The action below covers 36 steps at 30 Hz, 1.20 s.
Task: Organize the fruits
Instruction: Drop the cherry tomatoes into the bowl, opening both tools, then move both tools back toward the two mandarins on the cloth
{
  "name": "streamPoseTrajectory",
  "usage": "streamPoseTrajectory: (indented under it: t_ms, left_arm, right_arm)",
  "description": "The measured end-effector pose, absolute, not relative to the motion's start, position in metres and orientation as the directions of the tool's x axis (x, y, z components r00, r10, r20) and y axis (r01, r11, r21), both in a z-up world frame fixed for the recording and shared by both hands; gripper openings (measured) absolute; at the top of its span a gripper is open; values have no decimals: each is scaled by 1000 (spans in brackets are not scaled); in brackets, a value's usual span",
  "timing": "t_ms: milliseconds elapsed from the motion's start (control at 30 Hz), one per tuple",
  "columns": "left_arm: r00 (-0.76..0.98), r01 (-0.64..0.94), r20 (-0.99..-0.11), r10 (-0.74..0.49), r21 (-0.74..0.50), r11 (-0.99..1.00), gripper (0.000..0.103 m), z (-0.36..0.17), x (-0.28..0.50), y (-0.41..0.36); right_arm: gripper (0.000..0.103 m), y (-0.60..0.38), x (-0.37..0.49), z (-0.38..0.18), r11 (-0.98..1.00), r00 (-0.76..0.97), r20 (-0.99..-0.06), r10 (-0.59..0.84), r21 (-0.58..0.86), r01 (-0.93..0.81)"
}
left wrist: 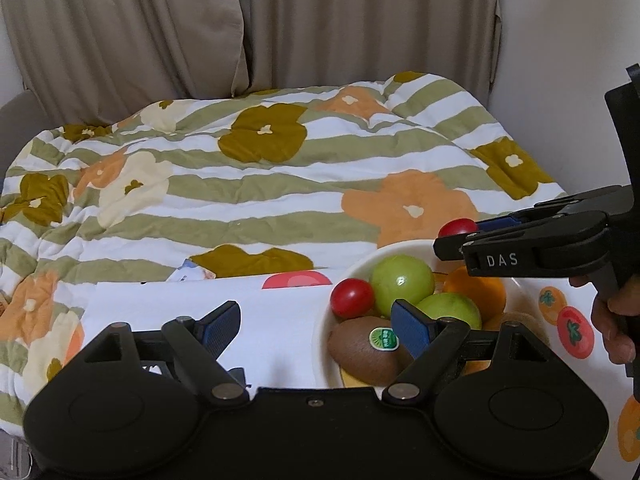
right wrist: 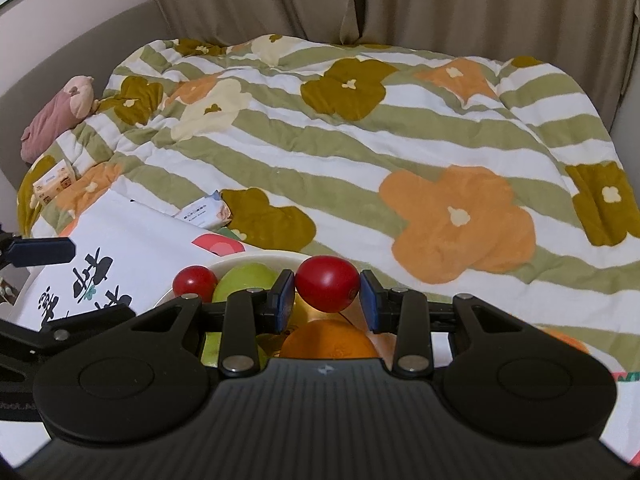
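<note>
Now right gripper (right wrist: 327, 295) clamps tomato (right wrist: 327, 283) over bowl (left wrist: 360, 264) rim

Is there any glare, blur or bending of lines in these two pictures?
Left wrist view: sharp, a glare spot on the green fruit, dark rounded corners. Right wrist view: soft indoor light, the curtain bows from fisheye distortion, a faint shine on the red tomato.

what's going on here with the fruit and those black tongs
A person is sorting fruit with a pair of tongs in each hand. The right tongs are shut on a small red tomato, held over a white bowl. The bowl holds another tomato, two green fruits, a kiwi and an orange. The left tongs are open and hold nothing, just above the bowl's near edge.
</note>
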<state>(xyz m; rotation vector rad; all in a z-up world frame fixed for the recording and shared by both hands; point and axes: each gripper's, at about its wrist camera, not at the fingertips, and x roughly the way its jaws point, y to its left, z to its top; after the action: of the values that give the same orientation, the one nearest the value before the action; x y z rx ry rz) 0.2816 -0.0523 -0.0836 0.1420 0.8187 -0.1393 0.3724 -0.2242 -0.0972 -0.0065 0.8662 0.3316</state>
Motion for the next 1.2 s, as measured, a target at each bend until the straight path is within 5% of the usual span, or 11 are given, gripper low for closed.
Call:
streamPoseTrajectory:
  t_ms: [67, 133, 200, 267, 1200]
  left_arm:
    - [674, 175, -736, -69, 68, 982, 86, -83, 280, -50]
    - [673, 171, -736, -70, 63, 983, 86, -83, 278, -48]
    - [675, 169, -735, -70, 61, 984, 86, -82, 275, -47]
    - [676, 167, -734, -70, 60, 984, 86, -82, 273, -46]
    - [766, 253, -620, -170, 47, 966, 87, -29, 183, -25]
  right_arm:
    - [51, -224, 372, -97, 949, 600, -747, 287, 138, -282]
    - [64, -223, 370, -96, 950, 610, -738, 288, 139, -281]
    - [89, -223, 367, -93, 956, 624, -734, 268, 126, -263]
    - [93, -224, 363, -89, 962, 640, -724, 256, 123, -246]
    - [97, -228, 225, 0, 995, 786, -610, 98, 51, -85]
